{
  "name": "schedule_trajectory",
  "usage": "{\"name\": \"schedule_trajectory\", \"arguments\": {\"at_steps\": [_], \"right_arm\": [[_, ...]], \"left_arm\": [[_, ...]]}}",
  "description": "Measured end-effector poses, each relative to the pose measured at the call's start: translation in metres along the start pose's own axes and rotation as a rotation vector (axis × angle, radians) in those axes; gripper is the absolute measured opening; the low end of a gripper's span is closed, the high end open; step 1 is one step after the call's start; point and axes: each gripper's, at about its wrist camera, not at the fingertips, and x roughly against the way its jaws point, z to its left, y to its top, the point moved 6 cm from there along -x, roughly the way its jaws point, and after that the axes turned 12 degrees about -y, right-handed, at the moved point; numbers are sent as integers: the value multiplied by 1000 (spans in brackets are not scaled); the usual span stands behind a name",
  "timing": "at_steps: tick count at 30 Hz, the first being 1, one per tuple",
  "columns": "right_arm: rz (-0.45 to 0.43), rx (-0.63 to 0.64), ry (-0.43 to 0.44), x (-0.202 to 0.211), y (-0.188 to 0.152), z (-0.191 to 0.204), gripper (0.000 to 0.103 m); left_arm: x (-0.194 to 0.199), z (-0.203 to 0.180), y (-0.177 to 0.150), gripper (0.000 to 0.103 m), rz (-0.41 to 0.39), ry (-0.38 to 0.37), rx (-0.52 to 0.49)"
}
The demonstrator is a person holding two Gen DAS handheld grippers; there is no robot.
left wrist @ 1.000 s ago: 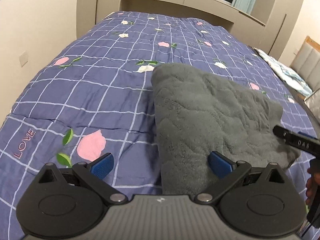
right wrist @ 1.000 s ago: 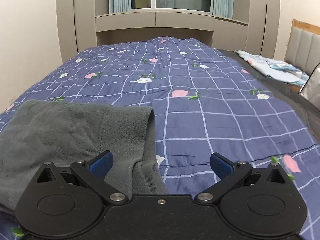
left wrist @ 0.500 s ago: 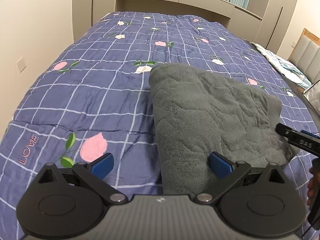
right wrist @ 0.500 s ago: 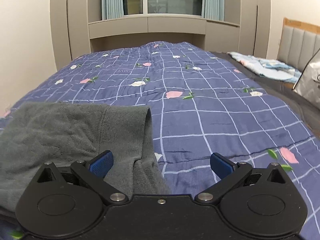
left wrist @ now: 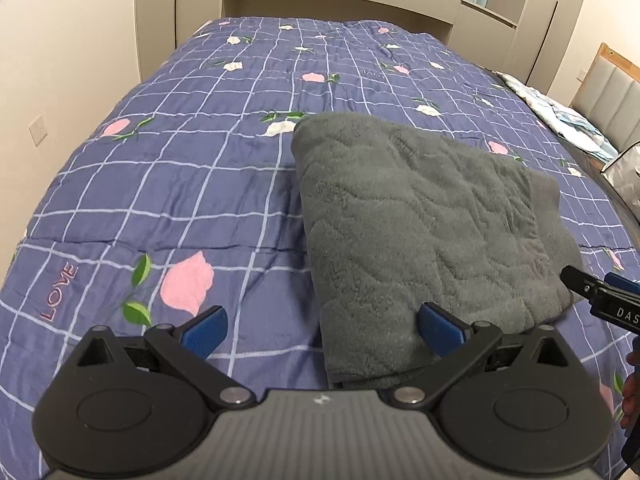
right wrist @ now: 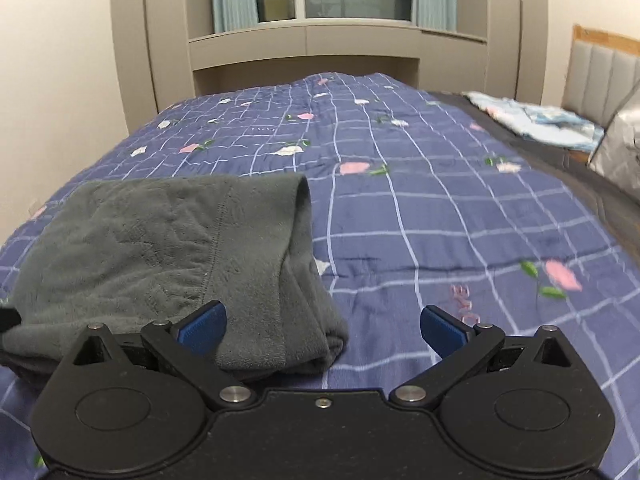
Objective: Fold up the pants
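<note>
thick grey fleece pants [left wrist: 424, 216] folded in a bundle on blue floral checked quilt on bed [left wrist: 168, 184] | left tongs [left wrist: 322, 330] spread wide, empty | right tongs [right wrist: 322, 330] spread wide, empty | risk: springy fleece layers may slide or unfold if snagged

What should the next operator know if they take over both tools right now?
Left tool: open, holding nothing, its right pad over the near left part of the pants.
Right tool: open, holding nothing, at the near right corner of the pants.
Grey fleece pants: lying in a compact folded stack on the blue checked quilt; layered edges show at the right side.
Done: the folds appear complete and the stack released.
Left: probably only to check the edges are even, then pull both tools away.
</note>
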Motion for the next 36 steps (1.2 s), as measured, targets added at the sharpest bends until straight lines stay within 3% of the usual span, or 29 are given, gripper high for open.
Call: {"name": "schedule_trajectory", "arguments": {"at_steps": [8, 26, 36], "right_arm": [[-17, 29, -23, 1, -2, 3, 103], [-84, -18, 14, 21, -7, -13, 103], [-9, -141, 60, 30, -34, -28, 103]], "left_arm": [[1, -1, -3, 103, -2, 4, 6], [14, -5, 11, 102, 1, 33, -45], [29, 32, 5, 103, 16, -3, 42]]}}
